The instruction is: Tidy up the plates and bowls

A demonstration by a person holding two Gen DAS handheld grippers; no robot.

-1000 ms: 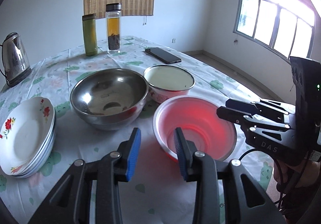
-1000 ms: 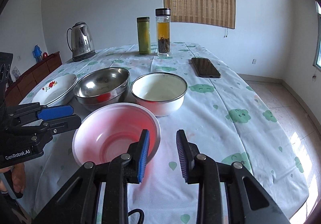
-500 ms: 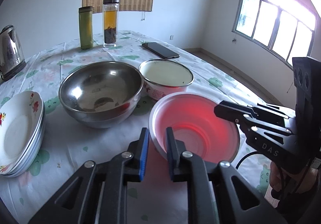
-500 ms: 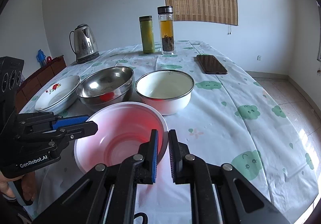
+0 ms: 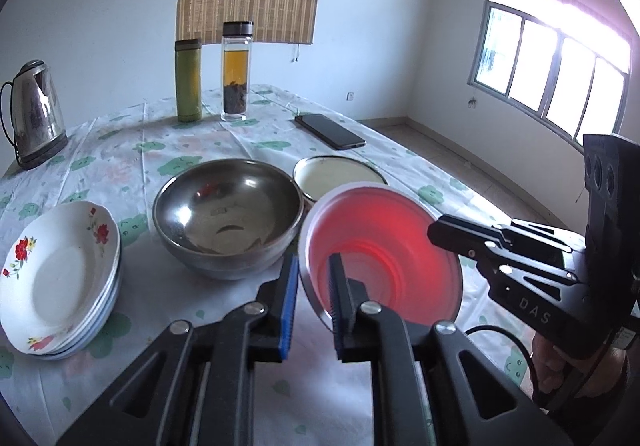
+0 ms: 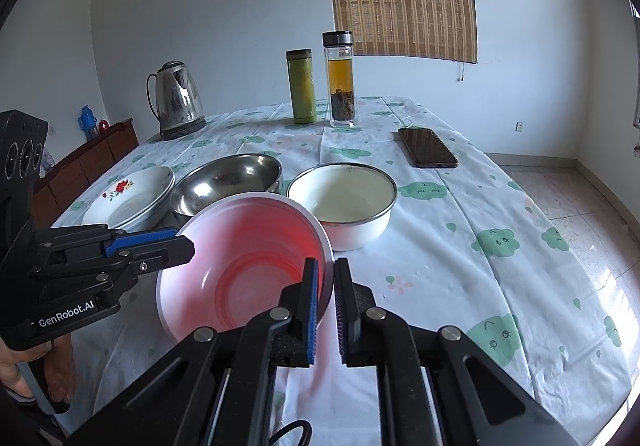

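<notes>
Two grippers pinch one translucent pink plastic bowl, each on its own side of the rim. The left gripper has its jaws narrowed on the bowl's near-left rim, one blue pad outside the wall and one inside. The right gripper has just been closing its jaws, and they now clamp the rim on the opposite side, the wall between the pads. The bowl hangs tilted between them above the bench, which wears a white cloth printed with green clouds.

Two more bowls sit on the cloth just behind: one round stainless steel bowl and one white enamel bowl with a dark rim, side by side and close together. Left of the steel bowl lies one stack of white plates with red flowers; its edges show several layers, but the exact number cannot be told.

Farther back stand one green flask and one clear glass bottle of amber tea, just beside each other. One steel electric kettle stands at the far left, and one dark phone lies flat toward the right.
</notes>
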